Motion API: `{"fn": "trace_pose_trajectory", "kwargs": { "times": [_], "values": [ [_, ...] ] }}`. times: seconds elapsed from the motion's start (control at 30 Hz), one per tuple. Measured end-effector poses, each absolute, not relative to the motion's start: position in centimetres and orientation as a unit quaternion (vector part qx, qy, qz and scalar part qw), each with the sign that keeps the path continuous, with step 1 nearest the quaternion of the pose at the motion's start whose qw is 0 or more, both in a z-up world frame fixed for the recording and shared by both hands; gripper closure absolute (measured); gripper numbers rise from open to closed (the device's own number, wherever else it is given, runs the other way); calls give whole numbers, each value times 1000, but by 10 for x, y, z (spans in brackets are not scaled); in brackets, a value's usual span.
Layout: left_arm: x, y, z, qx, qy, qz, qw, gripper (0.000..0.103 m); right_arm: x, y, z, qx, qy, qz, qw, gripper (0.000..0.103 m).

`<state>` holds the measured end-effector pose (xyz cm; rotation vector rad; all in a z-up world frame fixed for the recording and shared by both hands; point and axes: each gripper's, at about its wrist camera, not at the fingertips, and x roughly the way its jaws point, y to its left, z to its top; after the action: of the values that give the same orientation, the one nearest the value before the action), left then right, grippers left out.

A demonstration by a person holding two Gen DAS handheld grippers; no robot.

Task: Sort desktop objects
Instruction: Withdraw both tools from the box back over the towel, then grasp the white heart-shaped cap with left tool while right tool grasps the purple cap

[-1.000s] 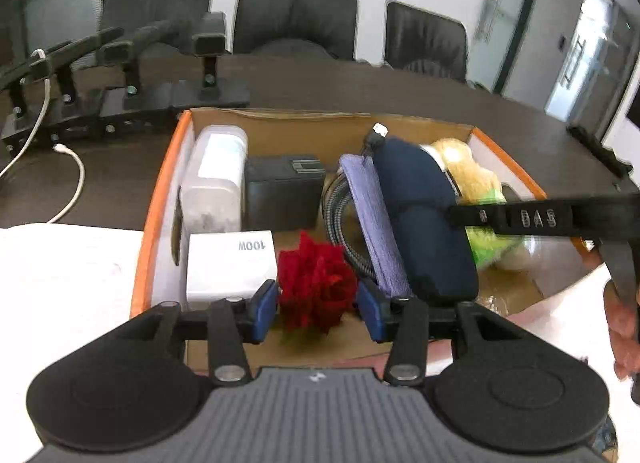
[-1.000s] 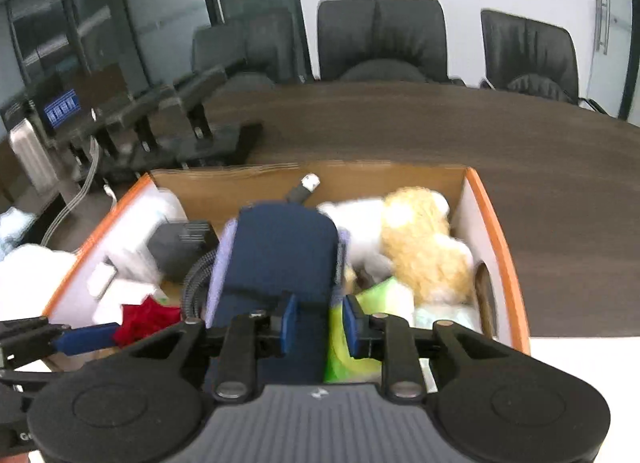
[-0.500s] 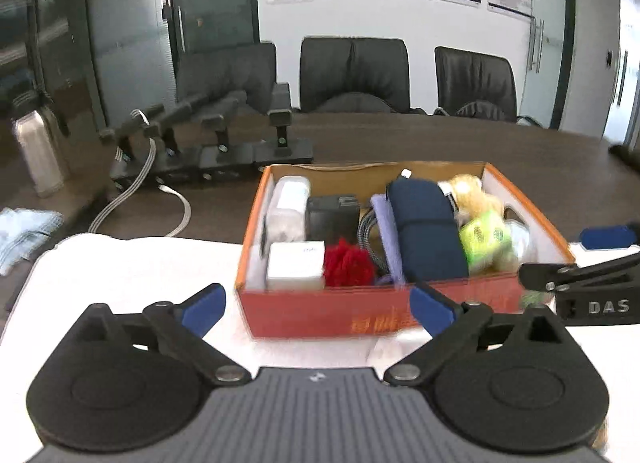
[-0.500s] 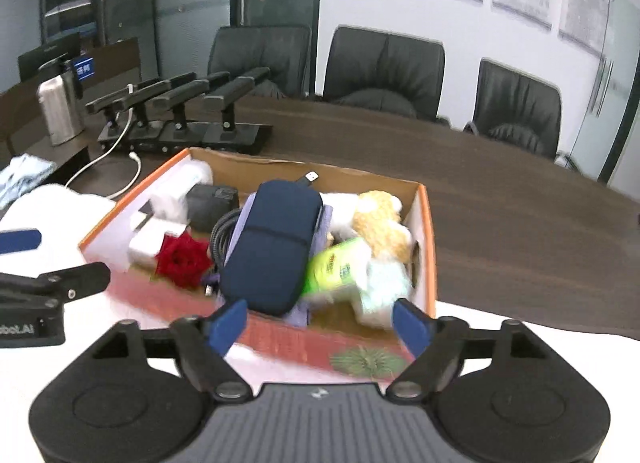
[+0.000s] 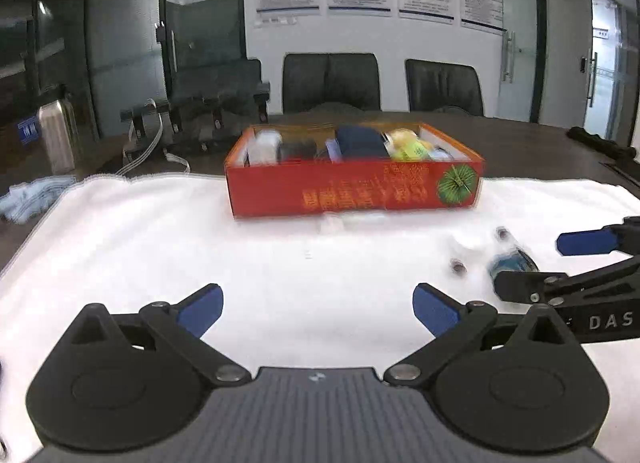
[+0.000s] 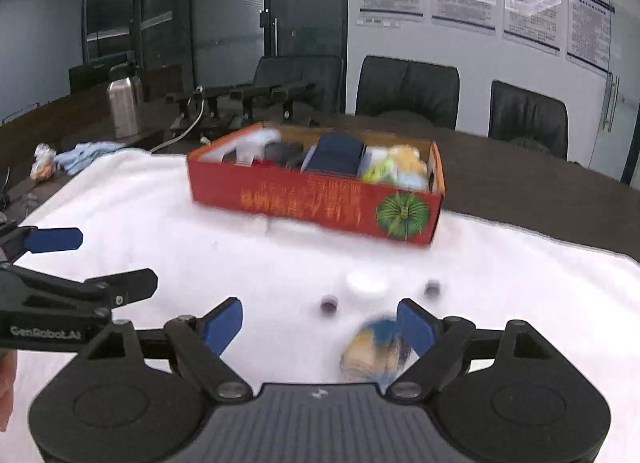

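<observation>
Both sets of jaws stand spread and empty. The left gripper (image 5: 316,305) has its blue pads as wide as they go, with only bare white cloth (image 5: 160,247) between them. The right gripper (image 6: 320,321) is also well open; a blurred, crinkly blue-and-tan packet (image 6: 376,351) lies on the cloth just inside its right pad, not pinched.

The main risk is that packet: it sits off-centre, close against one pad, so closing from here would likely shove it sideways or catch only a corner of the wrapper, which looks slippery. Two small dark-capped vials (image 6: 329,302) and a white round lid (image 6: 366,283) lie just beyond the packet, near enough to be knocked and rolled across the cloth by a hurried reach. The left gripper's arm crosses the left edge of the right wrist view, so the two tools could also collide if both went for the same patch of the desk.

The red cardboard box (image 5: 352,187) sits at the far edge of the cloth, well apart from both grippers, already packed with a navy pouch (image 6: 336,155), a plush toy (image 6: 406,157) and other items. Both grippers are held side by side over the near part of the desk, tilted downward toward the cloth and facing the box.
</observation>
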<state>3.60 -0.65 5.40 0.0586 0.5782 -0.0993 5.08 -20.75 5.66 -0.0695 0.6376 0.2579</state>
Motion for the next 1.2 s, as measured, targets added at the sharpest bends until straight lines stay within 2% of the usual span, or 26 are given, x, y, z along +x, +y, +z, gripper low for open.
{"fn": "trace_pose_trajectory", "kwargs": {
  "times": [0.4, 0.57, 0.63, 1.2],
  "values": [
    [-33, 5, 2, 16, 325, -40, 945, 0, -39, -203, 3, -18, 323, 104, 940, 17],
    [-33, 8, -2, 15, 339, -37, 940, 0, -43, -203, -7, -7, 325, 89, 941, 12],
    [-33, 6, -2, 20, 341, -36, 939, 0, -42, -202, -8, -12, 328, 83, 941, 4],
    [-32, 6, -2, 19, 344, -39, 938, 0, -38, -204, -10, -5, 339, 79, 938, 3]
  ]
}}
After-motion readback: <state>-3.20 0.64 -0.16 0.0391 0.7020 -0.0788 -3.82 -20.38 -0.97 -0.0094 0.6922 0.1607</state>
